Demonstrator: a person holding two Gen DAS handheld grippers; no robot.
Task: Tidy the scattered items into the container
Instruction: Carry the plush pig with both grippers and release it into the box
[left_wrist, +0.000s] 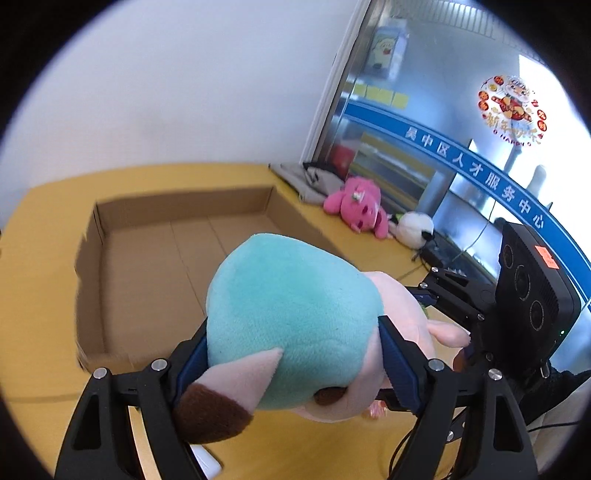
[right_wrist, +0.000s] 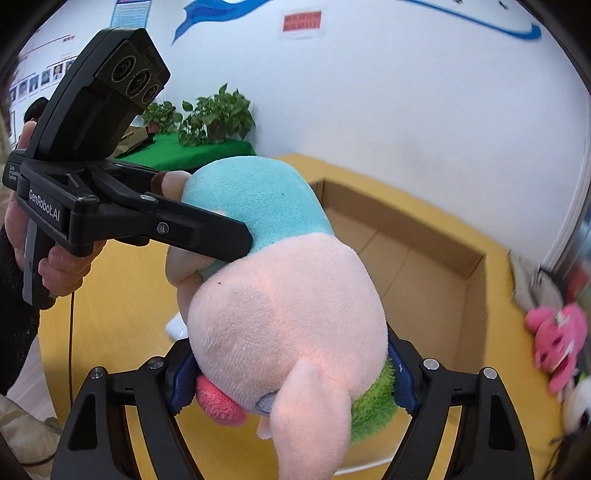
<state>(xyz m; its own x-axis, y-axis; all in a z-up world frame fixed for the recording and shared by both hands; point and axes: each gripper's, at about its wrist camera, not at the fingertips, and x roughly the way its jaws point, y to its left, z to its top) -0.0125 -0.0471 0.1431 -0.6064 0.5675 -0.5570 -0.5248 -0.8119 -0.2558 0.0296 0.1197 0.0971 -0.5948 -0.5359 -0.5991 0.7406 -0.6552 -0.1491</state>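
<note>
A yellow table (left_wrist: 332, 229) carries an open cardboard box (left_wrist: 147, 266) with nothing visible inside it, and in front of that box, clear of the tabletop, a large plush pig (right_wrist: 288, 302) with a pink head and teal body is held at both ends. The left gripper (left_wrist: 291, 354) has its jaws spread wide and pressed against the teal body, while the right gripper (right_wrist: 291, 373) clamps the pink head in the same wide stance. Beyond the box, against the glass wall, lie a pink plush toy (left_wrist: 356, 206) and a smaller white plush toy (left_wrist: 413, 227) just beside it.
</note>
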